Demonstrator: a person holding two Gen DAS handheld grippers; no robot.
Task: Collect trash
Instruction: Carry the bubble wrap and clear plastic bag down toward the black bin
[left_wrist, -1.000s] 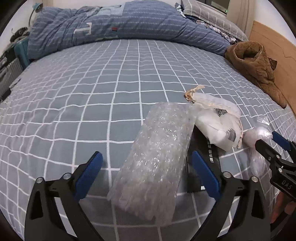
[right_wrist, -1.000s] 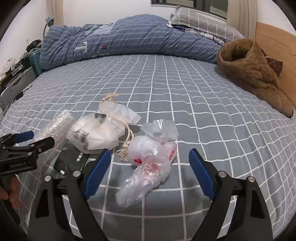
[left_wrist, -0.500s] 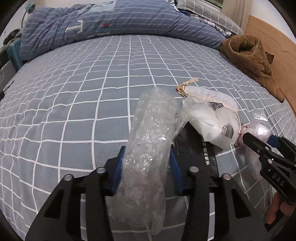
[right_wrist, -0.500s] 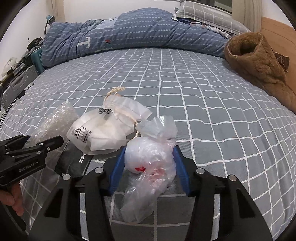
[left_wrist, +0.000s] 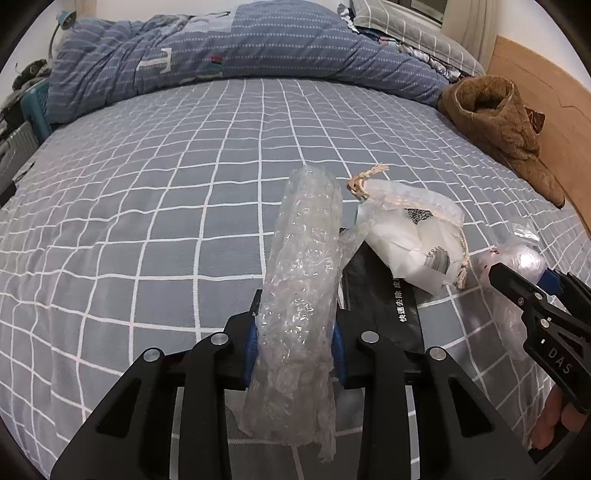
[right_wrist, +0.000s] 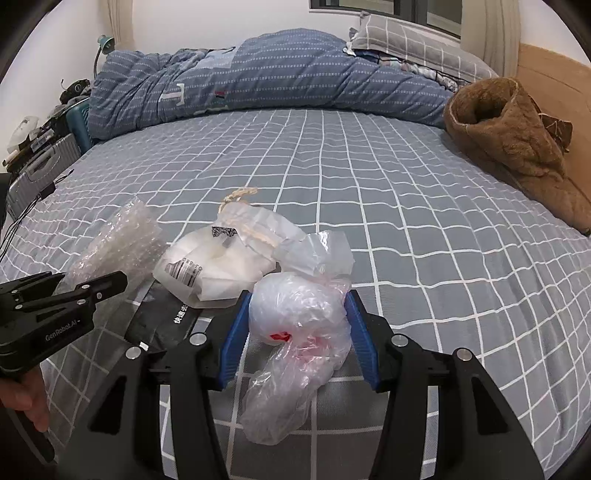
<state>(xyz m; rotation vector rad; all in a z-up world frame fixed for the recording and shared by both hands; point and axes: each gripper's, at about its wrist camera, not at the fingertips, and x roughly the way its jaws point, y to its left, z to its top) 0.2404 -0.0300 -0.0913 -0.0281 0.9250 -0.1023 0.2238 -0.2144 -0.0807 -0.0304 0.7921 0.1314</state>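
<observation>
both grippers are down on the trash at once. the left gripper (left_wrist: 295, 332) has just been closing, and its blue pads now pinch the bubble wrap roll (left_wrist: 306, 258) tight, the film squashed narrow between them. the roll runs lengthwise through the grip, its far end at twelve o'clock from the fingers and its loose tail spilling toward six o'clock below the pads. likely reason for a mid-body pinch: limp film, so a bite across the roll gathers it whole.

over on the right, the right gripper (right_wrist: 297, 332) has its pads pressed against both flanks of the clear plastic bag (right_wrist: 299, 314), a puffy ball with a red mark. the jaws stand partly apart because the bag fills the gap. its knotted top pokes out at twelve o'clock, its crumpled tail drags at six o'clock on the checked bedsheet (right_wrist: 406, 206).

between the two grips, untouched: a white drawstring pouch (right_wrist: 221, 262) at about eleven o'clock from the right fingers, lying partly on a black mailer bag (right_wrist: 162, 321) at nine o'clock. a brown fleece garment (right_wrist: 509, 140) sits well apart at two o'clock, beside the folded blue quilt (right_wrist: 258, 81).

judging by this, both pieces look ready to lift; the pouch and mailer remain to collect.
</observation>
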